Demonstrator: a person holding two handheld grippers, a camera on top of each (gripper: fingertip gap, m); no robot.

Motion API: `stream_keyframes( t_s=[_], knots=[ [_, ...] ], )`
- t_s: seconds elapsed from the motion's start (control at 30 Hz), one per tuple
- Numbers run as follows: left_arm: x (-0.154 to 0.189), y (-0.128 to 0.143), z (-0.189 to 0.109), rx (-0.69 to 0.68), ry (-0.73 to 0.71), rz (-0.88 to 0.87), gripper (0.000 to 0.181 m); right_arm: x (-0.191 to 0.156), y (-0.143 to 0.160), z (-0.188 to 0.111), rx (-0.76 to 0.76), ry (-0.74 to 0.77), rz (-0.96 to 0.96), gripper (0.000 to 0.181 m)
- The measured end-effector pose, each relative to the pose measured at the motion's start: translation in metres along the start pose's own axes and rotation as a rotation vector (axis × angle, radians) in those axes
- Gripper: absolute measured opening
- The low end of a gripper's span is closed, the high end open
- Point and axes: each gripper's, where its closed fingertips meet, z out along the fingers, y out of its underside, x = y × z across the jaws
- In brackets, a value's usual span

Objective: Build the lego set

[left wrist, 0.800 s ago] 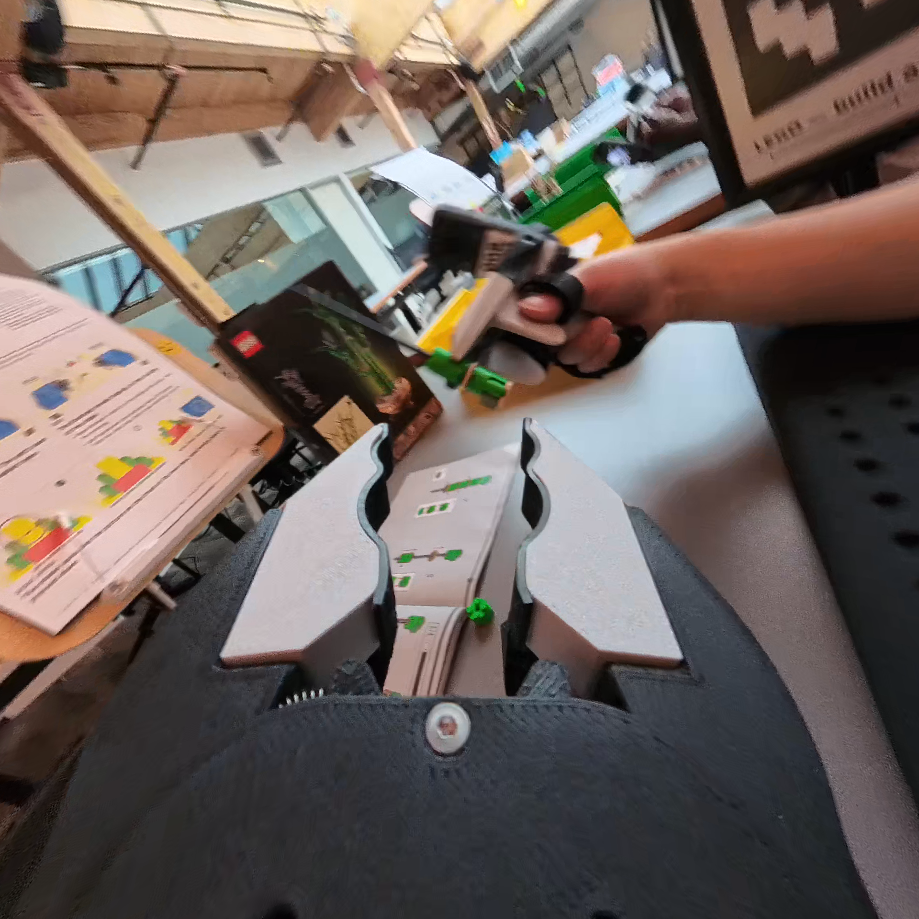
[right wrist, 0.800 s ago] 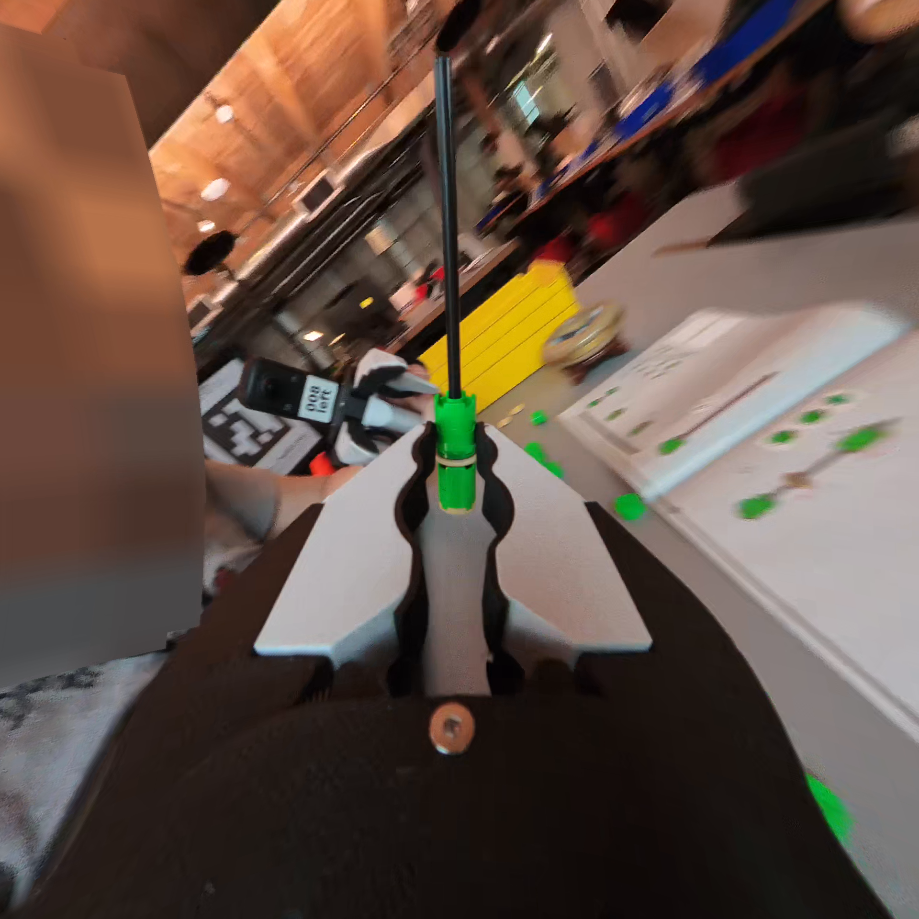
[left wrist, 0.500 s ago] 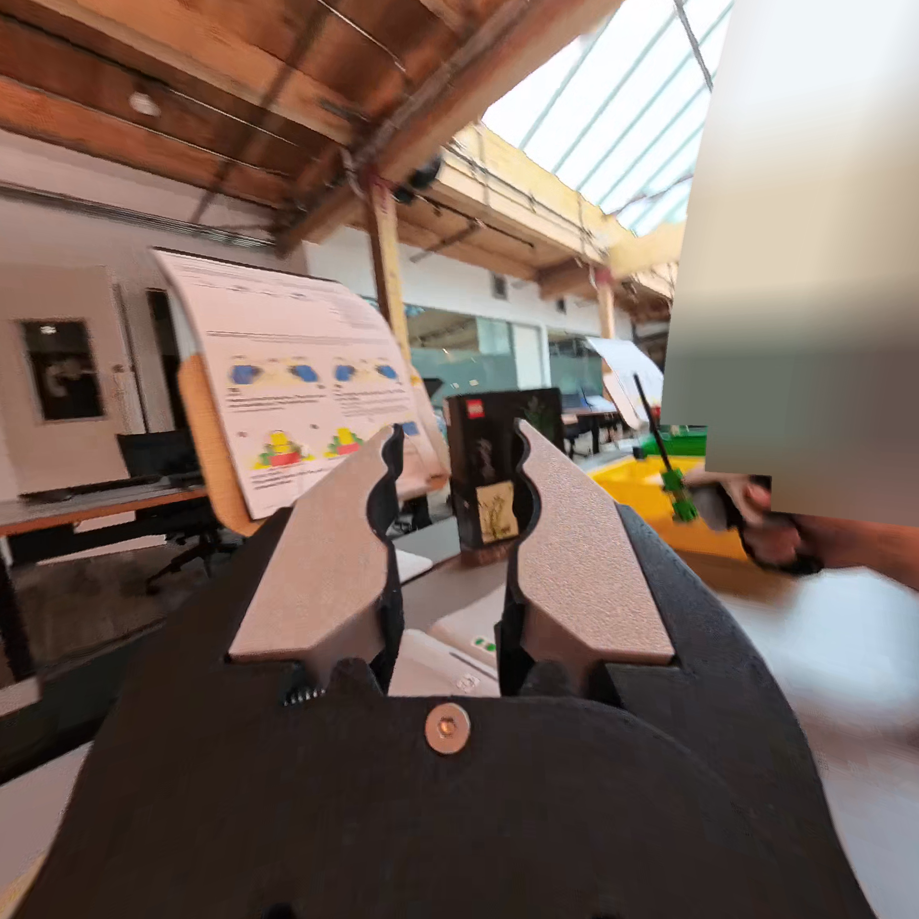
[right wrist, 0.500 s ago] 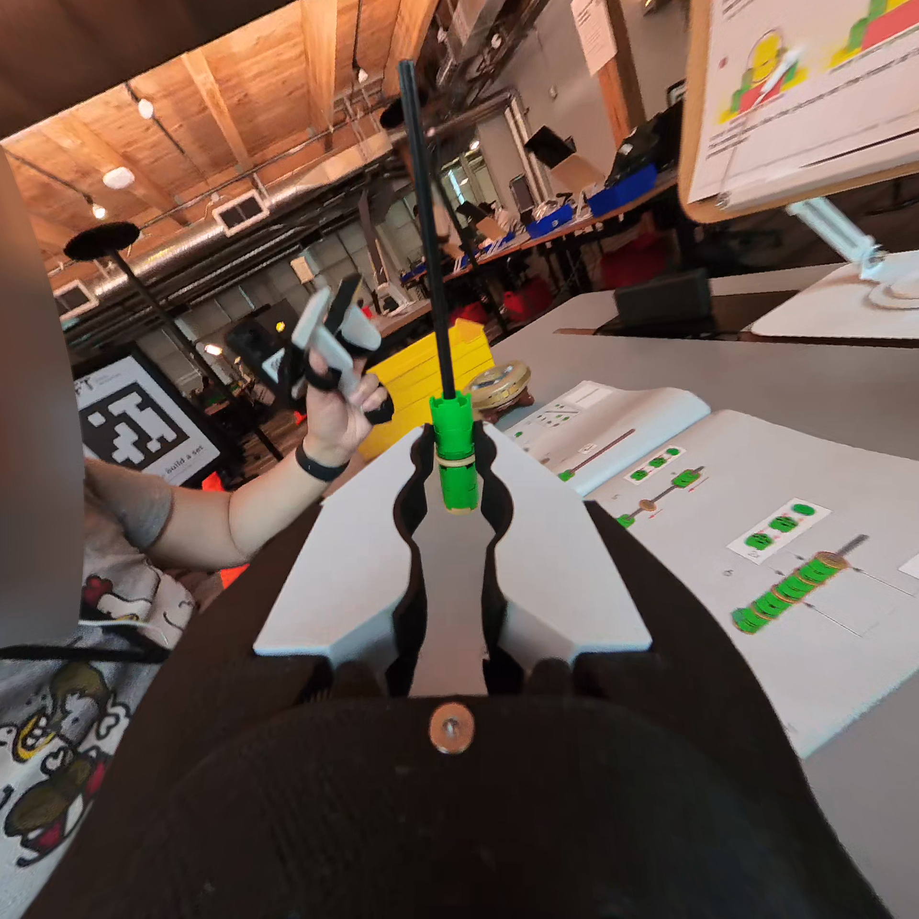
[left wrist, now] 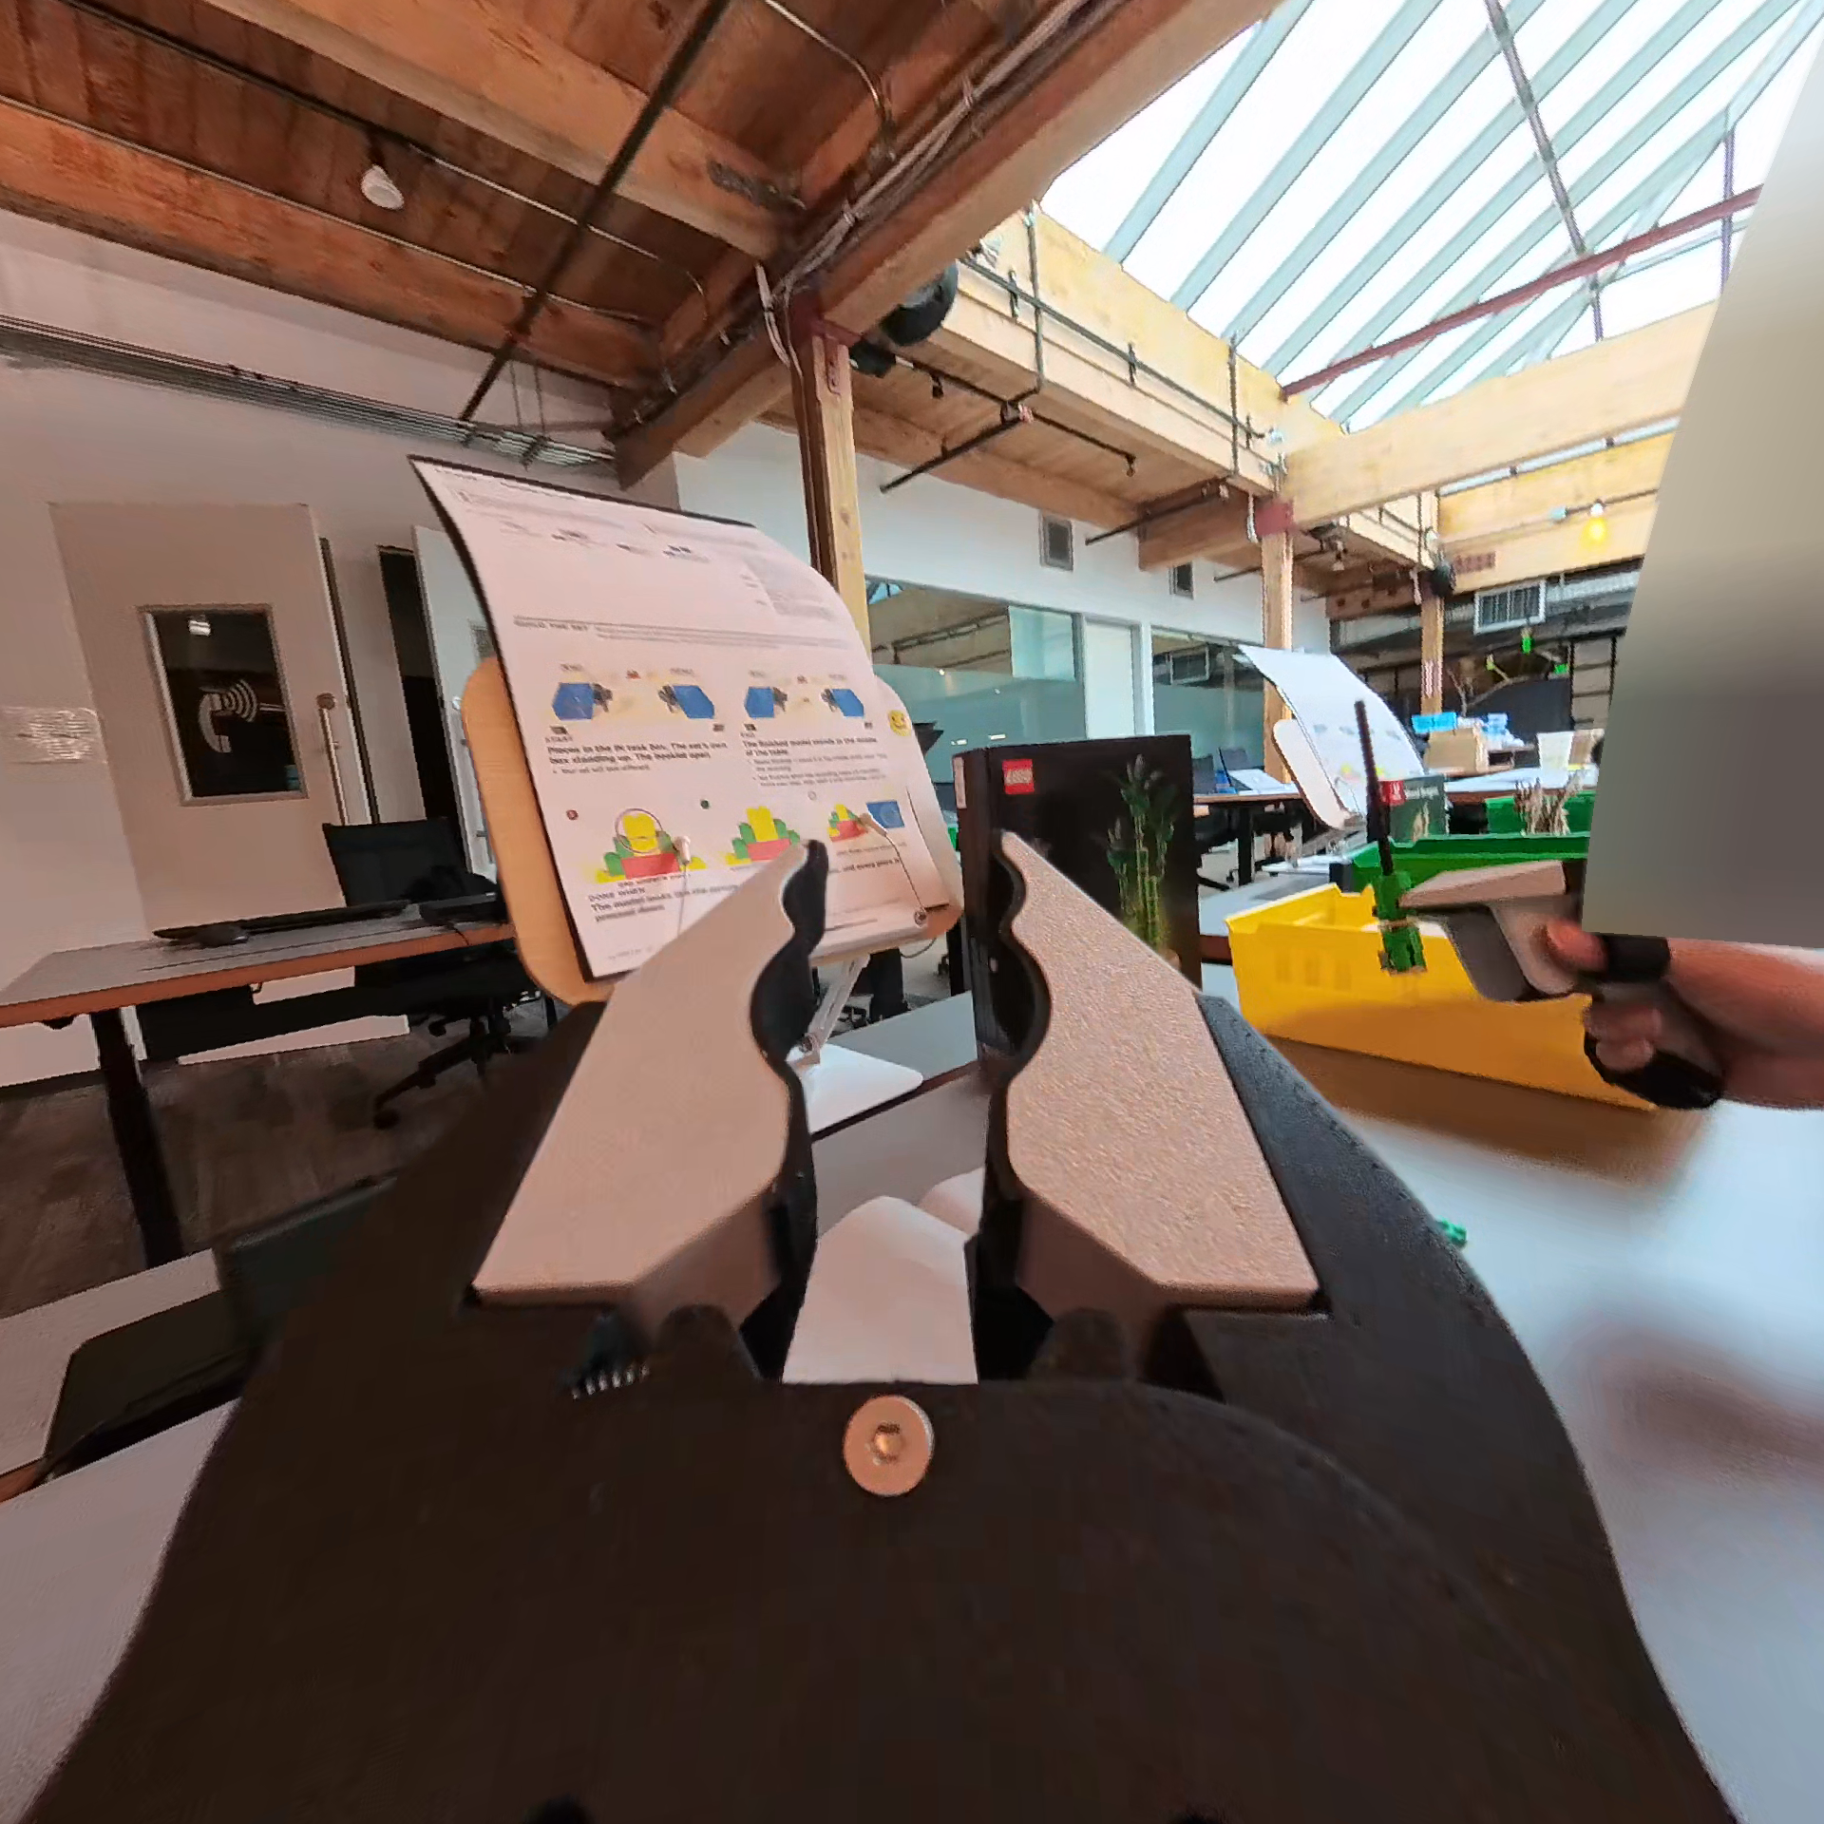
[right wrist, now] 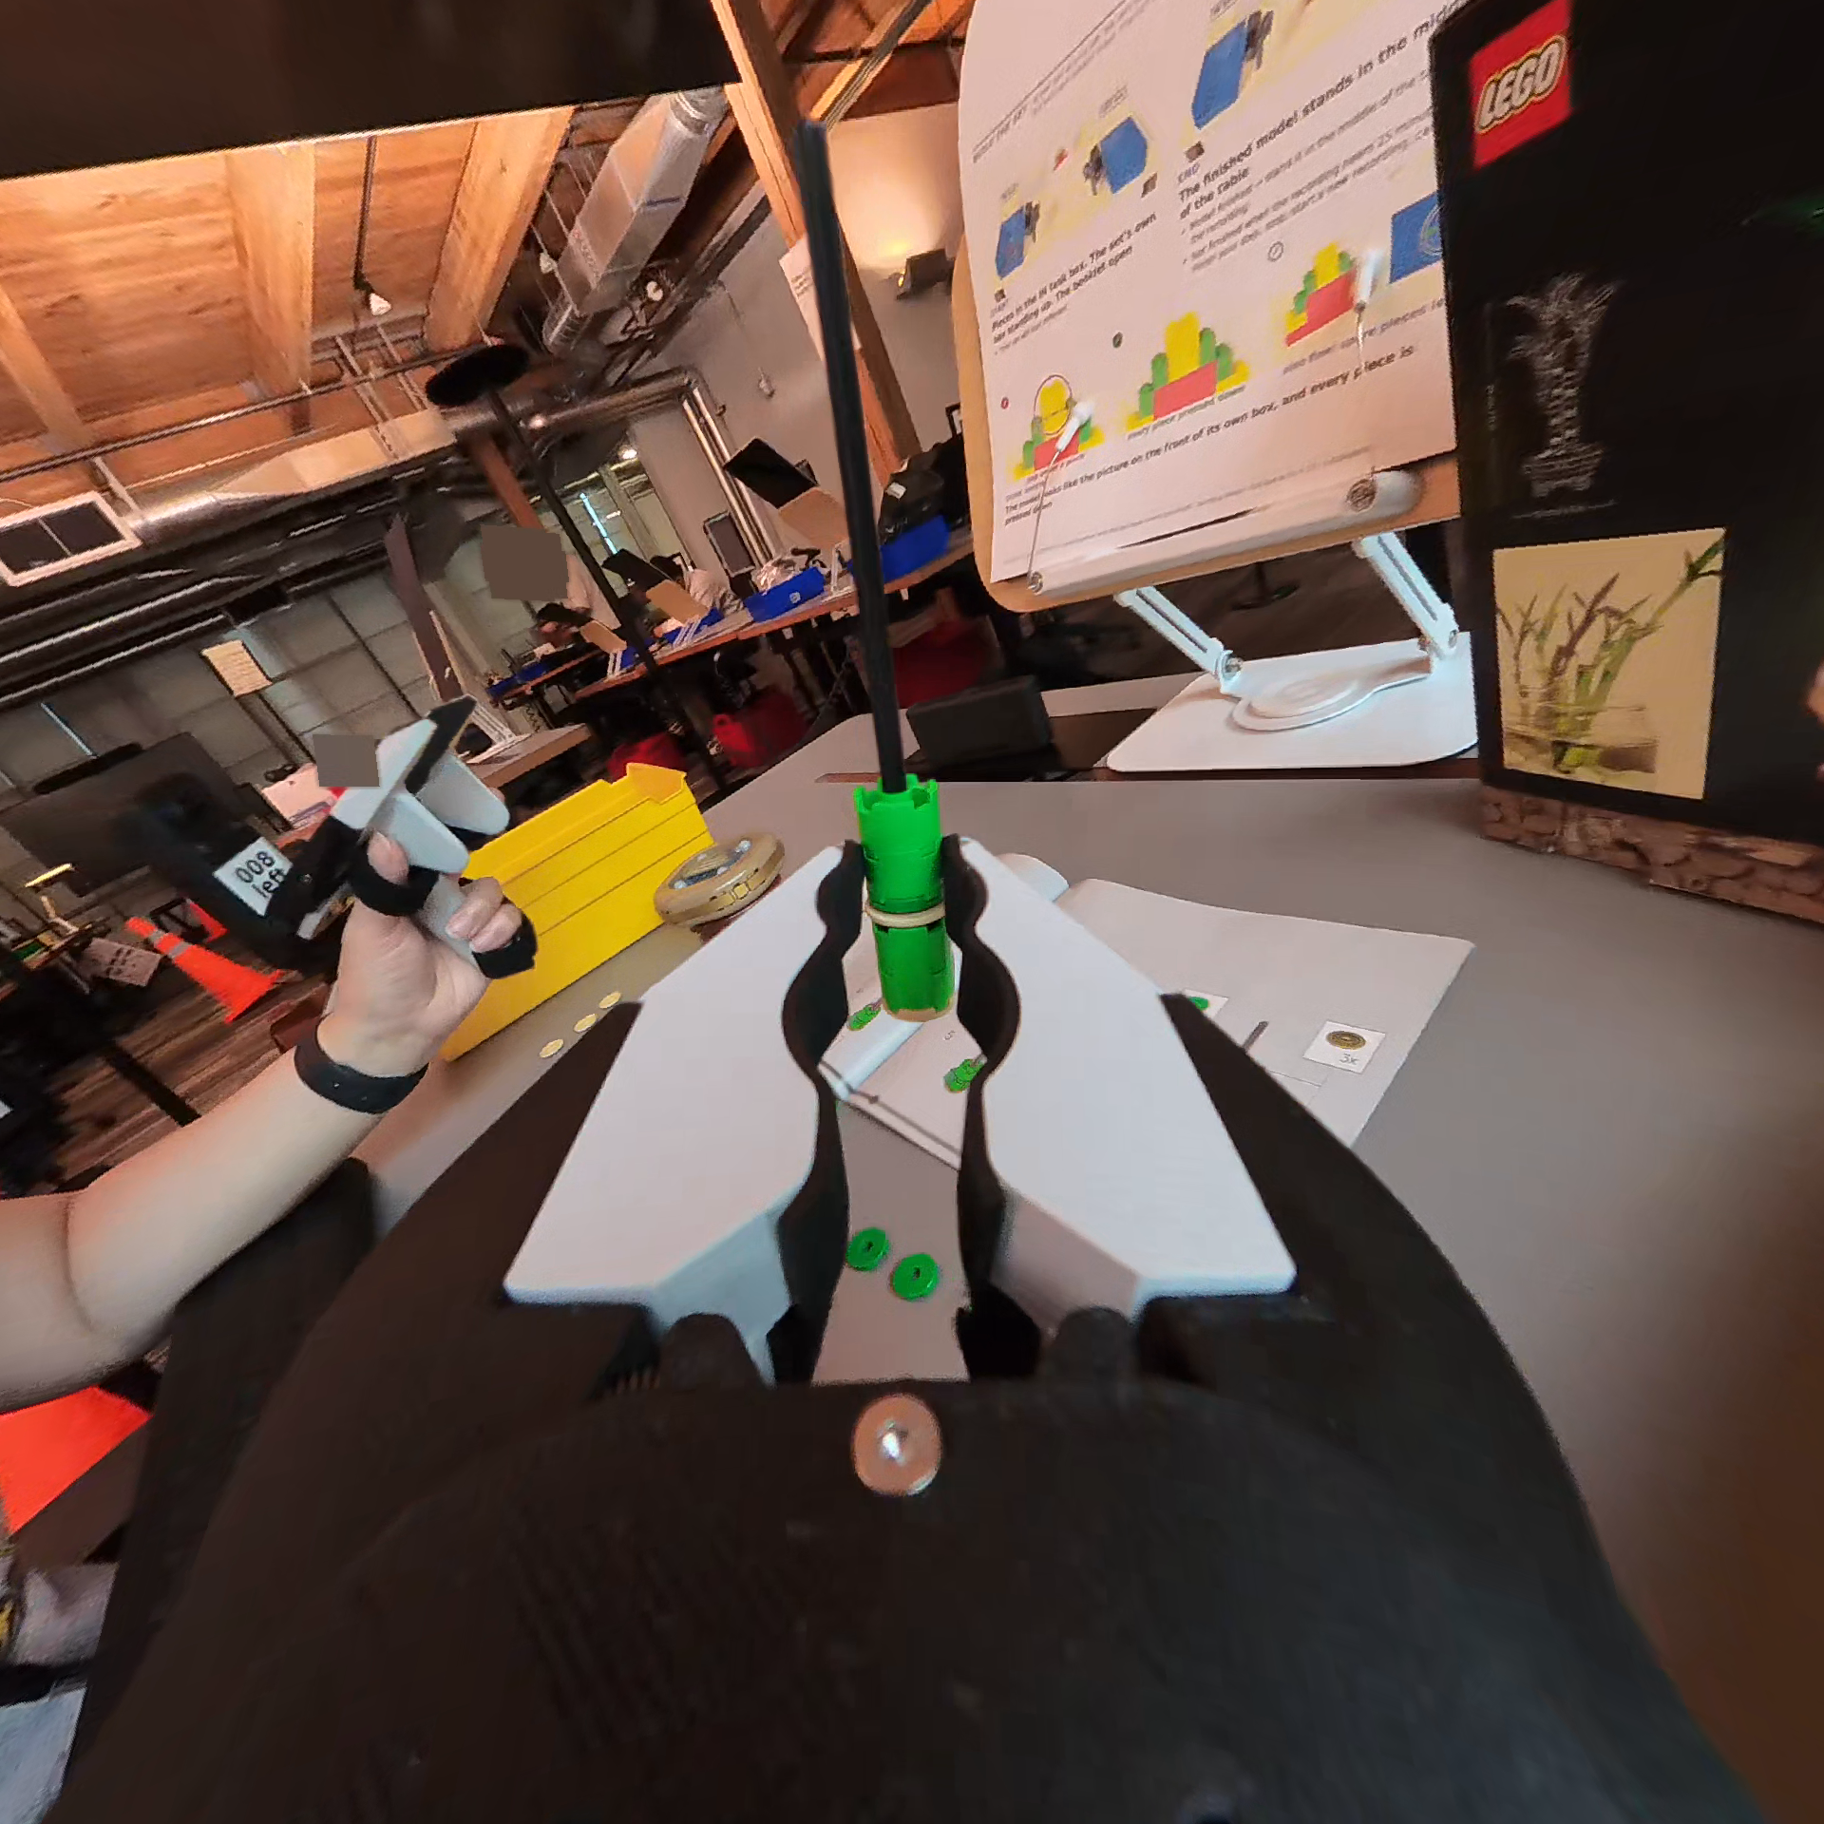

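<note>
My right gripper [right wrist: 903,888] is shut on a short green stalk of stacked round pieces [right wrist: 903,918] with a thin tan ring in it. A long black rod [right wrist: 849,444] sticks up out of the stalk. It is held above the open instruction booklet [right wrist: 1234,987] on the grey table. Two flat green round pieces [right wrist: 888,1263] lie on the table under the fingers. My left gripper [left wrist: 908,888] is open and empty, raised off the table. It also shows in the right wrist view [right wrist: 415,819], in a hand at the left. The right gripper [left wrist: 1481,918] with the stalk [left wrist: 1397,928] shows far right.
A black set box [right wrist: 1629,444] stands at the right; a paper sheet on a stand [right wrist: 1184,296] is behind it. A yellow bin [right wrist: 582,888] and a round gold-coloured thing [right wrist: 716,874] sit at the back left. A small green piece [left wrist: 1449,1231] lies on the table. One gripper's finger ends stand about 30 cm off the other's.
My left gripper has swung up from pointing down at the booklet to pointing level at the stand and box, still open. My right gripper has levelled out, still holding the stalk.
</note>
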Motion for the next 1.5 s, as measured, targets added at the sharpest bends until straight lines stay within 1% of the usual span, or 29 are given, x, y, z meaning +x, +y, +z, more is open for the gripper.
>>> stream_keyframes(
  t_s=[0.1,0.23,0.4,0.47,0.53,0.57,0.63,0.7,0.77,0.83,0.97,1.1,1.2,1.27,1.33,1.43,1.5],
  knots=[
    [0.007,0.01,0.003,-0.043,0.02,0.033,0.03,0.001,0.004,0.003,-0.022,0.021,-0.016,0.015],
    [0.013,0.016,0.005,-0.073,0.031,0.09,0.028,-0.008,0.007,0.007,-0.04,-0.012,-0.035,0.015],
    [0.017,0.026,0.007,-0.106,0.061,0.08,0.026,-0.016,0.007,0.008,-0.036,-0.035,-0.044,0.015],
    [0.025,0.033,0.008,-0.134,0.111,0.061,0.02,-0.022,0.011,0.012,-0.046,-0.073,-0.015,0.015],
    [0.037,0.043,0.01,-0.181,0.18,0.029,0.015,-0.039,0.028,0.019,-0.13,-0.187,0.038,0.015],
    [0.045,0.049,0.011,-0.211,0.229,0.005,0.012,-0.052,0.041,0.025,-0.196,-0.259,0.068,0.015],
    [0.064,0.061,0.01,-0.272,0.336,-0.066,0.012,-0.079,0.074,0.036,-0.333,-0.382,0.109,0.015],
    [0.084,0.067,0.009,-0.305,0.434,-0.154,0.017,-0.102,0.107,0.048,-0.448,-0.458,0.091,0.015],
    [0.1,0.069,0.007,-0.32,0.5,-0.225,0.019,-0.122,0.135,0.055,-0.53,-0.516,0.047,0.016],
    [0.113,0.071,0.005,-0.34,0.562,-0.28,0.024,-0.133,0.149,0.06,-0.563,-0.54,0.018,0.016],
    [0.131,0.078,0.0,-0.408,0.642,-0.321,0.031,-0.139,0.144,0.065,-0.515,-0.548,0.037,0.015],
    [0.144,0.084,-0.002,-0.445,0.688,-0.363,0.027,-0.135,0.148,0.064,-0.536,-0.525,0.003,0.015],
    [0.155,0.09,-0.004,-0.472,0.718,-0.38,0.025,-0.137,0.157,0.064,-0.572,-0.525,-0.032,0.016],
    [0.159,0.094,-0.005,-0.486,0.73,-0.358,0.019,-0.138,0.164,0.064,-0.6,-0.526,-0.063,0.016],
    [0.16,0.098,-0.007,-0.502,0.736,-0.325,0.002,-0.14,0.17,0.064,-0.621,-0.533,-0.09,0.017],
    [0.157,0.102,-0.009,-0.522,0.737,-0.289,0.0,-0.14,0.174,0.064,-0.637,-0.526,-0.103,0.016],
    [0.153,0.103,-0.007,-0.516,0.712,-0.277,0.002,-0.139,0.172,0.064,-0.631,-0.524,-0.097,0.016]
  ],
)
